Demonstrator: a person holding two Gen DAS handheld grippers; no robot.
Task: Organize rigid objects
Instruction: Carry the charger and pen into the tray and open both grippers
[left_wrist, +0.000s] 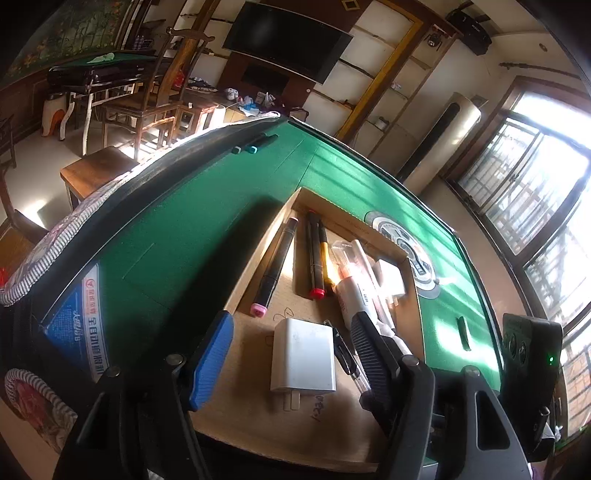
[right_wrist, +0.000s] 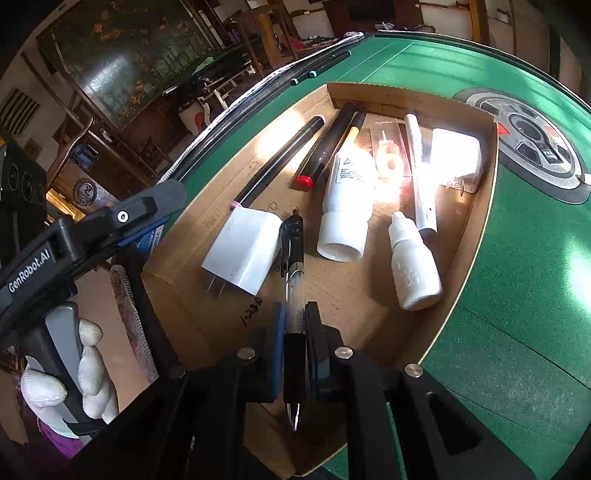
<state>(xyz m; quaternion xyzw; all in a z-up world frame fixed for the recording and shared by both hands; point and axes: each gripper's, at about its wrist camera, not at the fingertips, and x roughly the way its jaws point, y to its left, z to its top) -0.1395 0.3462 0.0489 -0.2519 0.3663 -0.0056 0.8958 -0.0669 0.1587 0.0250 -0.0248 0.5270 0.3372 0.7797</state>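
A shallow cardboard tray (left_wrist: 258, 254) (right_wrist: 170, 266) lies on the green table. In it are a white charger plug (left_wrist: 303, 360) (right_wrist: 243, 251), a pink-capped marker (left_wrist: 275, 264) (right_wrist: 280, 158), a red-capped marker (left_wrist: 314, 254) (right_wrist: 325, 147), a white tube (right_wrist: 345, 206), a small dropper bottle (right_wrist: 413, 262) and a white pen (right_wrist: 419, 173). My right gripper (right_wrist: 295, 325) is shut on a black-and-clear ballpoint pen (right_wrist: 293, 280) (left_wrist: 345, 356), low over the tray's near end. My left gripper (left_wrist: 291, 350) is open above the charger plug.
Two teal-capped markers (left_wrist: 255, 144) (right_wrist: 321, 64) lie near the table's far edge. A round control panel (left_wrist: 410, 247) (right_wrist: 532, 144) is set in the table beyond the tray. A second white charger (left_wrist: 389, 278) (right_wrist: 456, 155) sits in the tray's far corner.
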